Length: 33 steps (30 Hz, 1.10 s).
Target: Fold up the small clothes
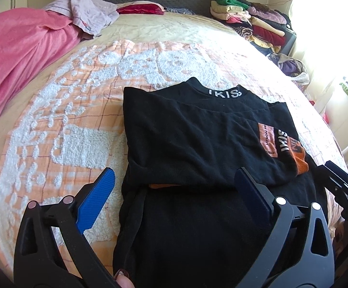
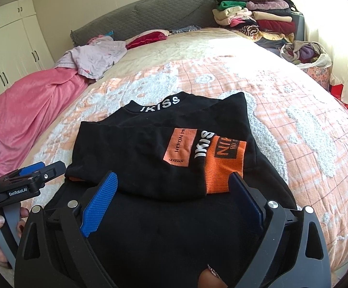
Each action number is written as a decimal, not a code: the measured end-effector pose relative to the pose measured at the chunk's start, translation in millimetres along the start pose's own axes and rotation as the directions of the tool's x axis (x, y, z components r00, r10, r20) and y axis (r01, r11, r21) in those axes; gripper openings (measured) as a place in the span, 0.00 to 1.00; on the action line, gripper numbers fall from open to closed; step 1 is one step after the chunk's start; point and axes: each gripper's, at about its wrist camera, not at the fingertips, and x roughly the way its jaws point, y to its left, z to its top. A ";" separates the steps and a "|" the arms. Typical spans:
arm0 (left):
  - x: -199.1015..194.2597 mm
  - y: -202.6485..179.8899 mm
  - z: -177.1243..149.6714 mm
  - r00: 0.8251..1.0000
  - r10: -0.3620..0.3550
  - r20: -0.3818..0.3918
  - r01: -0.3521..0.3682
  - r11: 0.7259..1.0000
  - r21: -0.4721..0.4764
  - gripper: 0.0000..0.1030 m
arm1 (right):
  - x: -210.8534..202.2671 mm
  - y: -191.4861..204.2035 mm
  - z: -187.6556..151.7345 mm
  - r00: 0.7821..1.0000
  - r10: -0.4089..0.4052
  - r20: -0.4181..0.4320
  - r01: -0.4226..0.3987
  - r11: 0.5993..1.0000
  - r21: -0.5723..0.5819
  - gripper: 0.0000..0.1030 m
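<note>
A black shirt (image 1: 188, 134) with white "IKISS" lettering on the collar and orange patches on one sleeve lies partly folded on the bed, sleeves laid across the body. It also shows in the right wrist view (image 2: 145, 153). My left gripper (image 1: 174, 177) is open and empty, hovering over the shirt's lower left part, its left finger over the blanket. My right gripper (image 2: 174, 180) is open and empty, straddling the lower fold near the orange cuff (image 2: 222, 168). The right gripper also shows at the right edge of the left wrist view (image 1: 337, 182).
The bed carries an orange and white patterned blanket (image 1: 78, 110). A pink blanket (image 1: 18, 55) and a lilac garment (image 1: 90, 12) lie at the far left. A stack of folded clothes (image 1: 248, 16) stands at the far right corner. A bag of clothes (image 2: 306, 55) sits beside the bed.
</note>
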 end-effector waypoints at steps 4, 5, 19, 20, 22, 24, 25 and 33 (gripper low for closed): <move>-7.7 -1.3 -2.3 1.000 0.000 0.013 0.000 1.000 -0.001 0.91 | -9.2 0.2 0.1 1.000 0.000 0.018 0.000 1.000 -0.002 0.90; -10.0 -1.5 -3.0 1.000 0.001 0.017 -0.001 1.000 -0.001 0.91 | -11.6 0.3 0.1 1.000 0.001 0.021 -0.001 1.000 -0.001 0.90; -34.8 -0.5 -13.2 0.998 0.004 0.056 -0.004 1.000 0.004 0.91 | -45.0 -2.1 -4.8 0.997 -0.001 0.073 0.002 1.000 -0.010 0.90; -36.2 -0.1 -14.7 0.998 0.006 0.057 -0.006 1.000 0.006 0.91 | -47.2 -2.6 -5.5 0.997 -0.002 0.075 0.003 1.000 -0.010 0.90; -38.8 1.2 -17.0 0.998 0.009 0.059 -0.009 1.000 0.006 0.91 | -51.8 -3.9 -7.8 0.997 -0.003 0.080 0.003 1.000 -0.010 0.90; -40.8 2.5 -19.6 0.998 0.013 0.060 -0.013 1.000 0.003 0.91 | -54.6 -5.3 -10.2 0.997 -0.006 0.082 0.006 1.000 -0.007 0.90; -41.9 3.3 -21.3 0.998 0.014 0.060 -0.015 1.000 0.003 0.91 | -56.6 -6.1 -12.4 0.997 -0.006 0.082 0.006 1.000 -0.003 0.90; -46.4 10.9 -36.6 0.998 0.028 0.047 -0.028 1.000 -0.003 0.91 | -65.2 -8.1 -29.0 0.998 -0.010 0.067 0.012 1.000 -0.019 0.90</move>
